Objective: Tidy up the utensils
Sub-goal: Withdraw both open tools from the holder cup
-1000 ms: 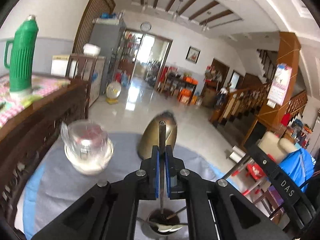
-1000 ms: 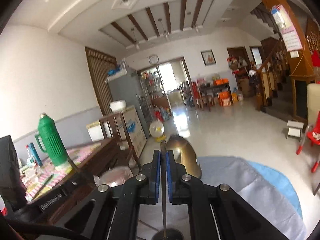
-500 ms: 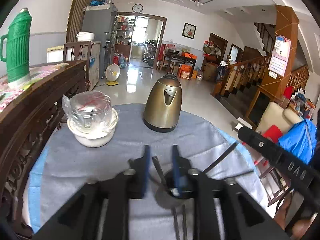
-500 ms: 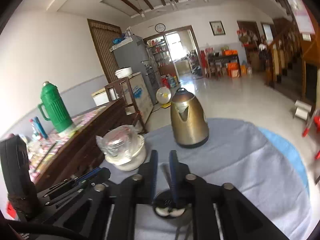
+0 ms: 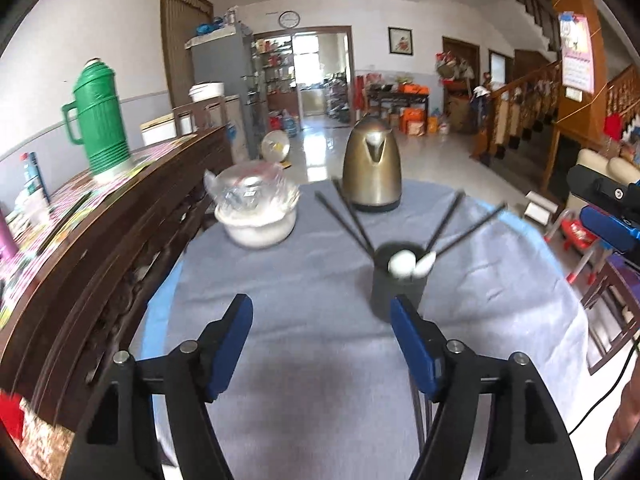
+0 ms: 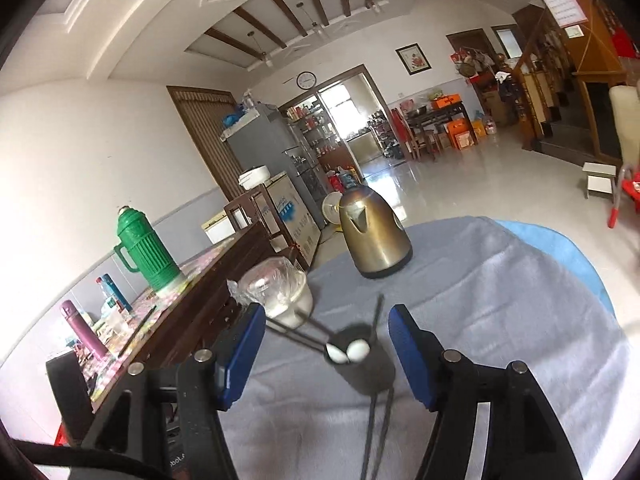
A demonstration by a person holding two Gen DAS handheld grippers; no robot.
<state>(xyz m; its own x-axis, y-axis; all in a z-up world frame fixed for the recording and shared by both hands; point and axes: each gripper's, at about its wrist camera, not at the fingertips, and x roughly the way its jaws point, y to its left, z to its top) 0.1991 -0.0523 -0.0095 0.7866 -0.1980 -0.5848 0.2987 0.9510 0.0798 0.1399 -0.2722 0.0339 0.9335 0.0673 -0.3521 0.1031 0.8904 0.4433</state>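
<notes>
**Both grippers standing open over the table, cup of utensils ahead**

The left gripper (image 5: pixel 322 344) is hovering over the grey cloth (image 5: pixel 304 380) with its blue pads spread wide, having just been opening, and nothing is sitting between them. The dark cup (image 5: pixel 394 286) is standing on the cloth just beyond the right-hand pad, with black chopsticks (image 5: pixel 348 220) fanning out of it to both sides and two white spoons (image 5: pixel 402 262) leaning at its rim.

The right gripper (image 6: pixel 326 354) is likewise showing its jaws spread apart, having just been opening. In its view the cup is sitting between the pads but farther out, and neither pad is touching it. Two more thin dark sticks (image 6: pixel 378 432) are lying on the cloth nearer than the cup, blurred.

A brass-coloured kettle (image 5: pixel 372 168) is standing at the far edge of the table, and a white bowl (image 5: pixel 258 226) with a clear wrapped lid is sitting to the left of it. A green flask (image 5: pixel 100 120) is resting on the wooden sideboard (image 5: pixel 100 240) beside the table
</notes>
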